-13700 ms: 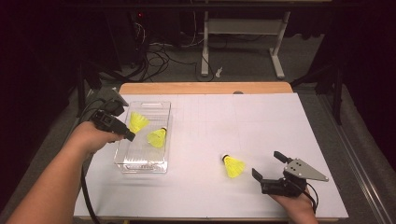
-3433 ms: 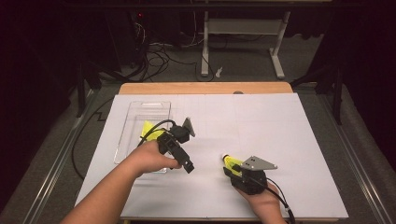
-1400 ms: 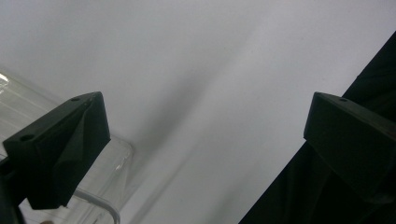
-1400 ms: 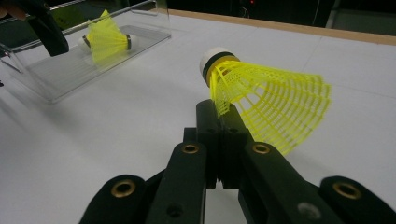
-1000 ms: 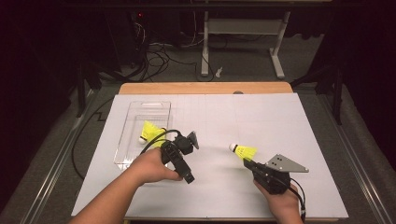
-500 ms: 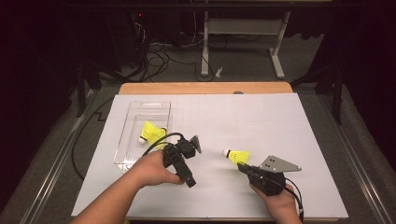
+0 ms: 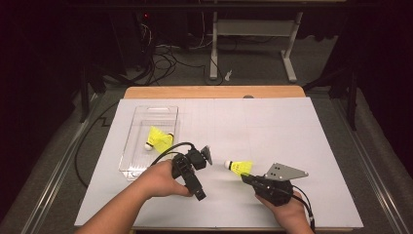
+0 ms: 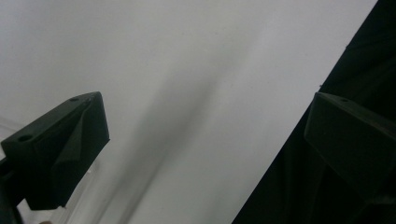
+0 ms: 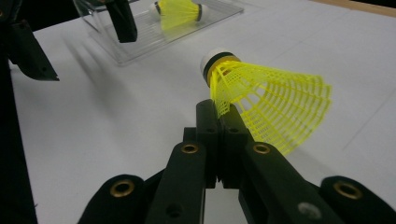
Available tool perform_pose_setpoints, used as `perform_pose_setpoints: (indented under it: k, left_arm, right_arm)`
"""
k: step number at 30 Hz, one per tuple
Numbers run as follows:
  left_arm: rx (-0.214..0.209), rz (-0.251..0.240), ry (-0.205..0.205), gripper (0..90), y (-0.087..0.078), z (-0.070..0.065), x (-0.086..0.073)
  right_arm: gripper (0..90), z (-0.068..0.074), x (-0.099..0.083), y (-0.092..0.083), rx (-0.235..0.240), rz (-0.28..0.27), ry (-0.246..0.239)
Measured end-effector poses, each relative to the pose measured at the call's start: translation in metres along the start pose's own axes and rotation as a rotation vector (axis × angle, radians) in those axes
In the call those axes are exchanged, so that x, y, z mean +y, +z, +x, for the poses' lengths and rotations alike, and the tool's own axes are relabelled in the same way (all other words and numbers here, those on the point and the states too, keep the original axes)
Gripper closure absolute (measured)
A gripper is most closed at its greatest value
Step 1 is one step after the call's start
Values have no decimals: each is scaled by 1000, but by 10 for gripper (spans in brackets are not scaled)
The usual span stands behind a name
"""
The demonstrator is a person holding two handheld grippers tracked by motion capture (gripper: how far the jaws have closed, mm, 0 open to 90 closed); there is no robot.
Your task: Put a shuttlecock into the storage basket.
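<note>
Shuttlecock (image 7: 239, 166), yellow with a white cork, sits pinched by its skirt edge in the right gripper (image 7: 248, 179), raised off the white worktop (image 7: 292, 146) near the front edge; half a second back it hung a little nearer the right edge, so it has drifted slightly toward the left gripper (image 7: 195, 183). Jaws of the right gripper are closed tight on the skirt mesh, plain in the right gripper view (image 9: 219, 116). Left gripper has barely shifted over that half second, in the hand just right of the clear tray (image 7: 136, 141); its jaws stand wide apart with nothing between them. Second shuttlecock (image 7: 158, 140) lies in the tray, as before. Left gripper view gives bare worktop and a dark edge at an angle; the pale streak at its lower left is possibly the tray rim, too blurred to be sure. The right hand (image 7: 287, 214) is cut off by the bottom edge.
</note>
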State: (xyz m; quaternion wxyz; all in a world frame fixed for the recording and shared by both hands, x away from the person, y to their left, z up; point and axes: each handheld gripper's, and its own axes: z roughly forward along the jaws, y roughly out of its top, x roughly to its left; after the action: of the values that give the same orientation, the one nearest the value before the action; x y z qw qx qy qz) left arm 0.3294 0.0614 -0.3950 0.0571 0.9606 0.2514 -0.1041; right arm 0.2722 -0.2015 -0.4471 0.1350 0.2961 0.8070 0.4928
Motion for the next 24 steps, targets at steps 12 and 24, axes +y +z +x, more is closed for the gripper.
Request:
perform_pose_setpoints:
  k: [12, 24]
  left_arm:
    - [-2, 1, 35, 15, 4, -8, -2]
    - [-9, -1, 41, 21, 6, -10, 0]
  right_arm:
    - [900, 17, 4, 8, 138, -5, -65]
    - [900, 36, 5, 19, 228, 20, -119]
